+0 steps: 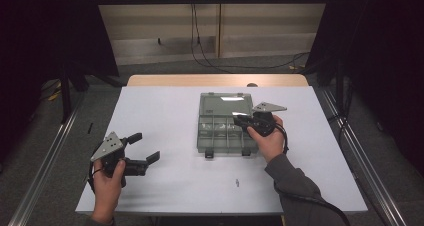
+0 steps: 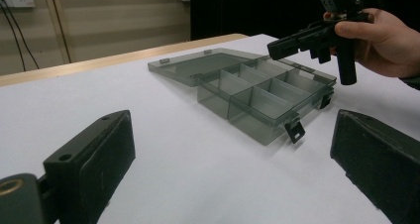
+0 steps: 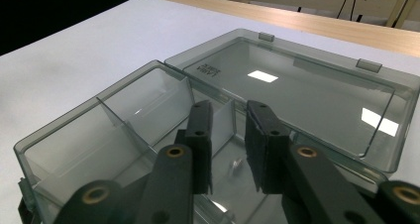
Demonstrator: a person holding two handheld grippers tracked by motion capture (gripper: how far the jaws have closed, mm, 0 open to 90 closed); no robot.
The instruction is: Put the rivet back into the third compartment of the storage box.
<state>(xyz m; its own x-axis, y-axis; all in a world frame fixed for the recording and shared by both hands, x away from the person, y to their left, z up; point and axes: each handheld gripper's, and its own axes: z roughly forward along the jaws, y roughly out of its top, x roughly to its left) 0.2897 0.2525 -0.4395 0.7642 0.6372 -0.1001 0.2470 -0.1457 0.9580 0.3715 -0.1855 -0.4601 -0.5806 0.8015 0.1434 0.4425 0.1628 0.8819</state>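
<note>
A clear grey compartment box (image 1: 218, 136) lies mid-table with its lid (image 1: 225, 104) folded flat behind it. My right gripper (image 1: 240, 121) hovers over the box's right compartments. In the right gripper view its jaws (image 3: 229, 112) stand a narrow gap apart with nothing pinched between them. A small metal piece (image 3: 236, 165) lies on the compartment floor below that gap. My left gripper (image 1: 146, 146) rests near the table's left front, open and empty. The left gripper view looks past it (image 2: 230, 122) to the box (image 2: 257, 92) and the right gripper (image 2: 275, 48).
One small screw (image 1: 237, 182) lies on the white table (image 1: 165, 111) in front of the box. The box's two black latches (image 1: 209, 153) hang over its near side. Dark curtains flank the table; cables run along the floor behind.
</note>
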